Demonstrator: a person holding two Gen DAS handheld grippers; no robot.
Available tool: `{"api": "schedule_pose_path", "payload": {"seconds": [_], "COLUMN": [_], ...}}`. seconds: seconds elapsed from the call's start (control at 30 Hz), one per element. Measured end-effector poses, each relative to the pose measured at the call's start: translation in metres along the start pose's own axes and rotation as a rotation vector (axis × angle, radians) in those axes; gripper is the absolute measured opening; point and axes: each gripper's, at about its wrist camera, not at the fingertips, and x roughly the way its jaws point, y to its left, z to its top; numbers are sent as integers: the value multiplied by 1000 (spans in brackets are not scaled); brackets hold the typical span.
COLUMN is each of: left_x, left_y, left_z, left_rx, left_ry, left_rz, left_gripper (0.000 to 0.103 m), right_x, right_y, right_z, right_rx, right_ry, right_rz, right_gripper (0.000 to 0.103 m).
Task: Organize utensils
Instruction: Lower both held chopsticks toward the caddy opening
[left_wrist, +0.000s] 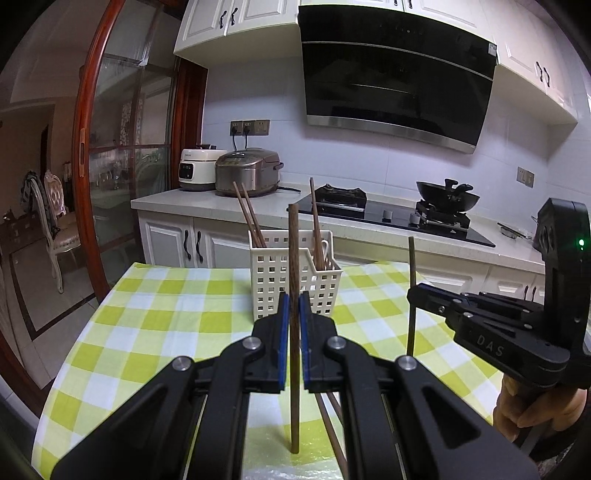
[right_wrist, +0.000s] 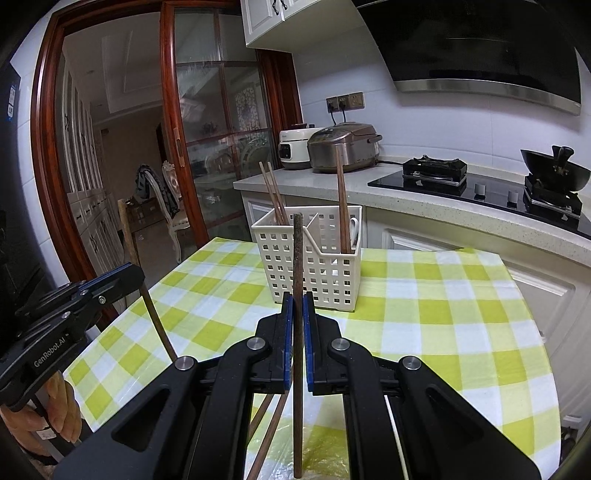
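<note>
From the left wrist view, your left gripper (left_wrist: 294, 314) pinches an upright chopstick (left_wrist: 294, 295) near the white basket (left_wrist: 295, 288). From the right wrist view, your right gripper (right_wrist: 297, 314) clamps another upright chopstick (right_wrist: 297, 277), the basket just beyond.

Loose chopsticks (right_wrist: 271, 435) half hidden beneath right gripper (right_wrist: 297, 325); ends cropped.

White cabinets (left_wrist: 236, 22), tiled wall (left_wrist: 280, 155), red-framed glass door (right_wrist: 207, 122)

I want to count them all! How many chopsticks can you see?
7: two in the basket's left compartment, one in its right compartment, one in the left gripper, one in the right gripper, two lying on the table. More may be hidden.
</note>
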Motion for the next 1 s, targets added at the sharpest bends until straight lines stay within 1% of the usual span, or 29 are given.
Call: {"api": "schedule_pose_path", "payload": {"seconds": [0.27, 0.53, 1.0], "left_x": [2, 7, 23], "left_y": [0, 1, 4], "left_z": [4, 9, 30], "left_rx": [8, 18, 35], "left_ry": [-4, 5, -20], "left_rz": [0, -1, 6], "left_gripper": [6, 6, 6], "right_x": [5, 5, 10], "right_y": [4, 6, 3], "right_z": [9, 20, 33], "right_rx": [-17, -34, -44], "right_ry": [-9, -52, -65], "right_rz": [1, -2, -12], "right_gripper": [6, 6, 6]}}
